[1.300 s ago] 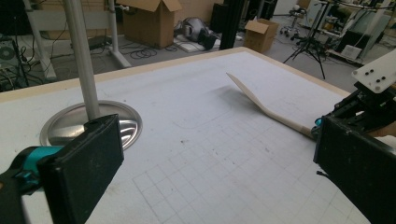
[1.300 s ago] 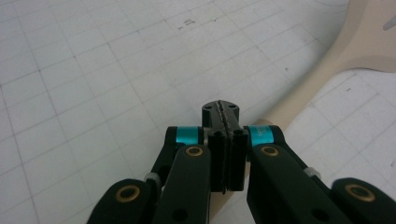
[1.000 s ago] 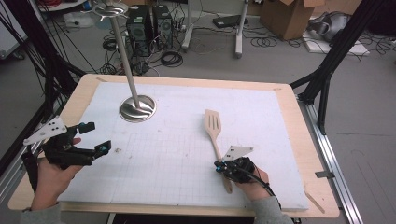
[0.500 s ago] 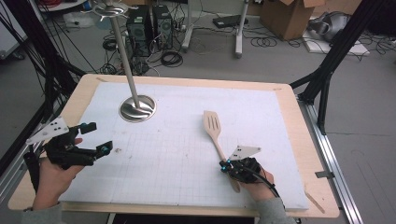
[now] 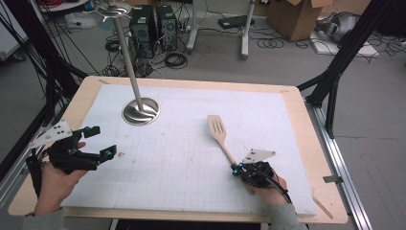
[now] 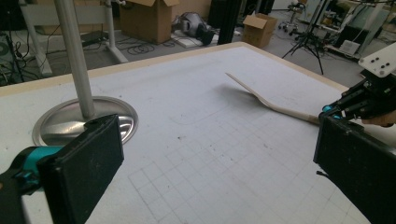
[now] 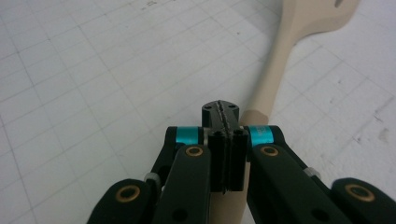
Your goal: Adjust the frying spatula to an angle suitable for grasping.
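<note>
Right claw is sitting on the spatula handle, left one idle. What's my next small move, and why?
Probably open the right claw and re-seat it around the handle. In the right gripper view its jaws are pressed together above the wooden spatula, whose handle runs underneath them rather than between them, so lifting now would likely leave it on the table. The left claw stands open, well away.

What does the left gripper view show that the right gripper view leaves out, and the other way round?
Left gripper view: the left gripper with its jaws wide open, a metal stand, a cardboard box on the floor behind, and the right gripper seen from afar. Right gripper view: that gripper's jaws up close, shut together above the handle of the wooden spatula. Shared: the wooden spatula and the gridded white mat.
</note>
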Tool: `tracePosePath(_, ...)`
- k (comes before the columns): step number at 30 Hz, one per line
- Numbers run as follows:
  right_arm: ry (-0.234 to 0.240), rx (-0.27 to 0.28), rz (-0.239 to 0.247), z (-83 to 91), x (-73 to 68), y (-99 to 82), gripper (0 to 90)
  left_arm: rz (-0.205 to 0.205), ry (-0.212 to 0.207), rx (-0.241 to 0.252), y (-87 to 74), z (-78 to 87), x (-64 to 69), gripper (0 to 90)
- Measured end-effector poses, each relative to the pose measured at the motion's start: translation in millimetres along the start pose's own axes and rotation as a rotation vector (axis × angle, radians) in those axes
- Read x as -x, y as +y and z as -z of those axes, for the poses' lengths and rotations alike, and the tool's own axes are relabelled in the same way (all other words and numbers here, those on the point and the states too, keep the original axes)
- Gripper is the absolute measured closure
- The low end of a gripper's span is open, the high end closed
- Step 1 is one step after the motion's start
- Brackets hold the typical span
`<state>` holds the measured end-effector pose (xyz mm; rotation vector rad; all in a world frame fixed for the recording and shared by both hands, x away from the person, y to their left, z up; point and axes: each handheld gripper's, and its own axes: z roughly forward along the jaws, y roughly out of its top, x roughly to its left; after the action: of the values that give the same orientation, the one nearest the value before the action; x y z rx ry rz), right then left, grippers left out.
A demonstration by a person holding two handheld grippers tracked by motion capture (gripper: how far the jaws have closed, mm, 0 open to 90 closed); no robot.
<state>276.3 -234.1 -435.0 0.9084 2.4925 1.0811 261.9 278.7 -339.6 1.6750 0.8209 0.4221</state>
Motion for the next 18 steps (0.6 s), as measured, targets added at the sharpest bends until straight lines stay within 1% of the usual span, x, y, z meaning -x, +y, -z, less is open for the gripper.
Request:
tracePosePath(4,-0.014,0.005,-0.013,3.3,4.7,-3.6,90.0,-0.001,-0.002,-0.006,-0.2,-0.7,0.3,2.0)
tracePosePath(11,-0.007,0.005,-0.025,3.3,6.5,-3.2,90.0,-0.003,-0.004,-0.008,0.0,-3.1,1.4,2.1)
tracePosePath(12,0.013,0.030,-0.049,3.4,8.1,-1.8,90.0,-0.005,-0.004,-0.012,0.1,-3.5,1.6,2.1)
tracePosePath(13,0.022,0.057,-0.064,4.6,8.6,-0.1,90.0,-0.005,-0.004,-0.012,0.1,-3.5,1.6,2.0)
tracePosePath(14,0.019,0.087,-0.066,5.6,9.4,2.4,90.0,-0.004,-0.005,-0.012,0.0,-3.6,1.6,2.0)
tracePosePath(16,0.000,0.120,-0.074,6.2,11.3,9.1,90.0,-0.003,-0.005,-0.012,-0.3,-4.0,1.4,2.1)
tracePosePath(17,-0.011,0.132,-0.077,5.5,12.7,12.5,90.0,-0.002,-0.004,-0.013,-0.5,-4.2,1.4,2.0)
tracePosePath(18,-0.011,0.132,-0.077,5.5,12.7,12.5,90.0,-0.002,-0.006,-0.014,-0.7,-4.5,1.6,2.0)
